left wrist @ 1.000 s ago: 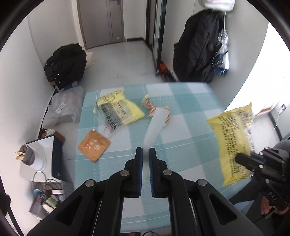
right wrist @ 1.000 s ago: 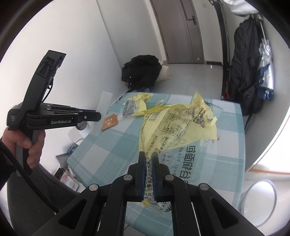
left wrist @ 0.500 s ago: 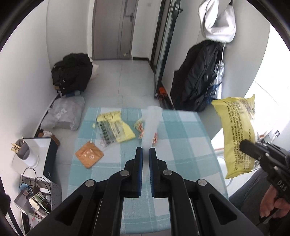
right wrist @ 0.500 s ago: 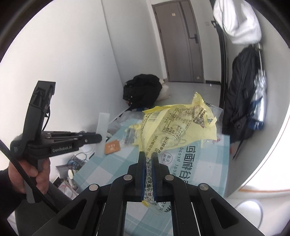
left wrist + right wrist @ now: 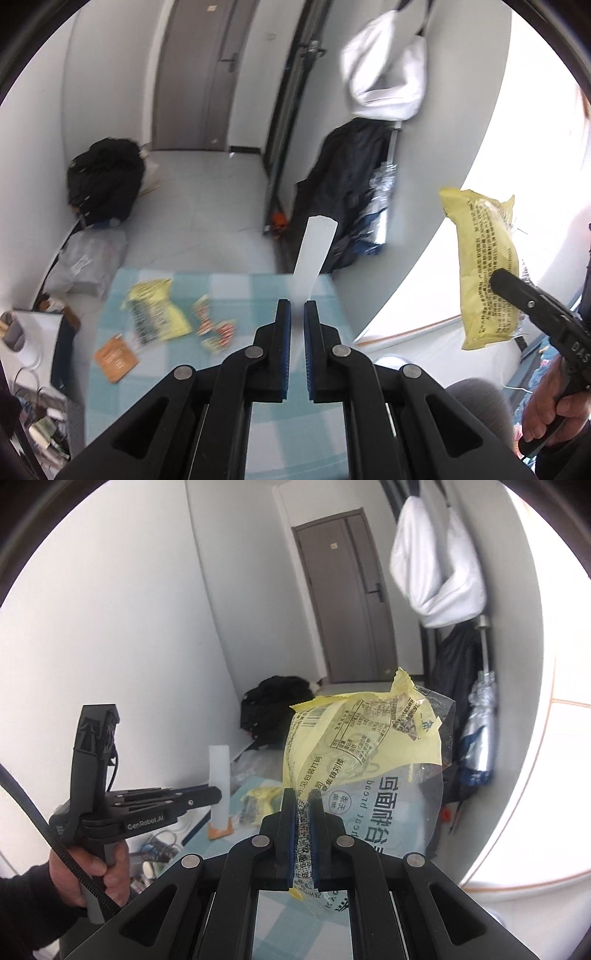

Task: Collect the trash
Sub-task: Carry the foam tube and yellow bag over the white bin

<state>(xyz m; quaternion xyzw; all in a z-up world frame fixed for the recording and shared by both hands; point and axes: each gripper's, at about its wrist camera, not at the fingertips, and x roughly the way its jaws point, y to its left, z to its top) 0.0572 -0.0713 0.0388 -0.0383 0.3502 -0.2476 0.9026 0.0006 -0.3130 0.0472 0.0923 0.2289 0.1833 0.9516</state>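
Yellow wrapper clamped in right gripper; white strip in left gripper.

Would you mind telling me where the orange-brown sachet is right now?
In the left wrist view the orange-brown sachet lies flat near the left edge of the checked tablecloth, just below-left of the yellow wrapper lying there.

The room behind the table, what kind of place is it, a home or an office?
Most likely a small home entryway or living space. A grey door closes off a tiled floor, dark coats and a white bag hang by the wall, and a table with a checked cloth holds snack wrappers.
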